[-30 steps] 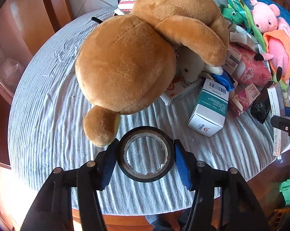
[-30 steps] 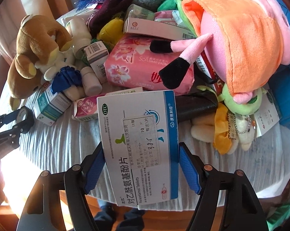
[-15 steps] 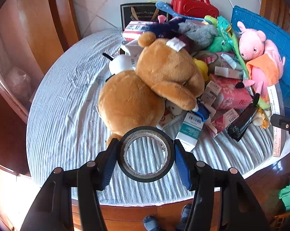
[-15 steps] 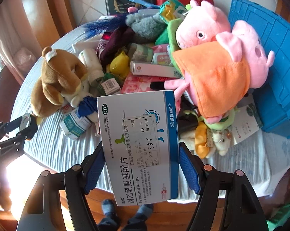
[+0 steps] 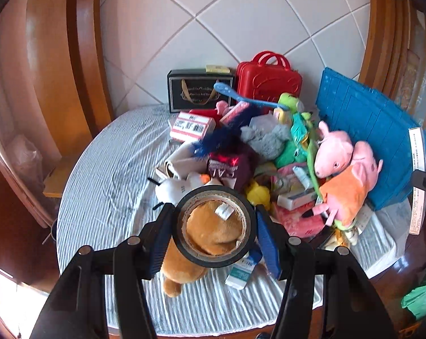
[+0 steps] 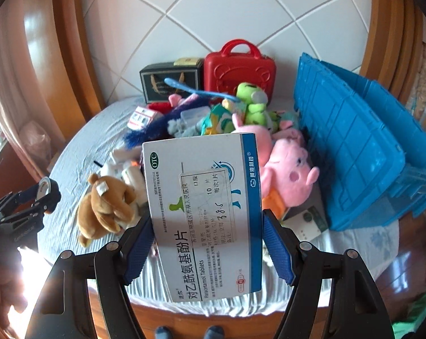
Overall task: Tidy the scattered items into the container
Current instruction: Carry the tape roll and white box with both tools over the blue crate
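Here the tape roll (image 5: 214, 227) sits clamped between the pads of the left gripper (image 5: 213, 233), above the striped table (image 5: 99, 186). The right gripper (image 6: 205, 243) grips a white medicine box (image 6: 204, 217), near the tilted blue container (image 6: 354, 152).

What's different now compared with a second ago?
Both grippers have lifted up and away from the table, so the toy pile looks smaller and the wall shows. The left gripper still holds the tape roll, the right gripper the pill box. The pile is unmoved.
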A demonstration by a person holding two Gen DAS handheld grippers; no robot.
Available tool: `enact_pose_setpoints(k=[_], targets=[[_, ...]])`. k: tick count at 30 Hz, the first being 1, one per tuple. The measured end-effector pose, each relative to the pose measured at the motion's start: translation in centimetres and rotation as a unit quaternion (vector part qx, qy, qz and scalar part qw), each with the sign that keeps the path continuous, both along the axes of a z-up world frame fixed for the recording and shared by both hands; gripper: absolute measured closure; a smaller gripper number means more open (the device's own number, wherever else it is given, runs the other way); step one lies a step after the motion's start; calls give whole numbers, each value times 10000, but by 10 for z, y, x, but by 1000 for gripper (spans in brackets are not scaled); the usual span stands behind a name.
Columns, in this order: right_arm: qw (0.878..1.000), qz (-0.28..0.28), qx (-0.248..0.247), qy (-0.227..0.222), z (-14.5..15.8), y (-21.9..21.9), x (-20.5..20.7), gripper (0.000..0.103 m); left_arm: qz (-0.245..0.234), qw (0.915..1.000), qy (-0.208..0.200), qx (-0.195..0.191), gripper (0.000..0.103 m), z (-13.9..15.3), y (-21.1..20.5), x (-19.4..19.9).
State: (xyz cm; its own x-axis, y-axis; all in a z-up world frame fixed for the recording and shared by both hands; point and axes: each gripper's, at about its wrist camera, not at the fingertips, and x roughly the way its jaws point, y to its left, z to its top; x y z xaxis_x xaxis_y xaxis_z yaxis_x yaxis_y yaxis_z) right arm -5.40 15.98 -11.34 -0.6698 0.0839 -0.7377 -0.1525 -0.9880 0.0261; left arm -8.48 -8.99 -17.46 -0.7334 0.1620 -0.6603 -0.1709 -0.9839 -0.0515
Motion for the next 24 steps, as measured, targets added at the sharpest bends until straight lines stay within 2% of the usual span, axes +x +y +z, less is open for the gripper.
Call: enact_pose_setpoints(k=[10,18,24], targets=[[9972,-89,-99,742,85,63,8,30,-329,9974,627,117,48,89,76,-25],[9944,66,-10,1054,124,155,8,30,-427,9948,894,218,48,127,178,-48],[9939,-15,11,1104,136,242,2,30,-575,9933,989,165,48,148,258,-63]])
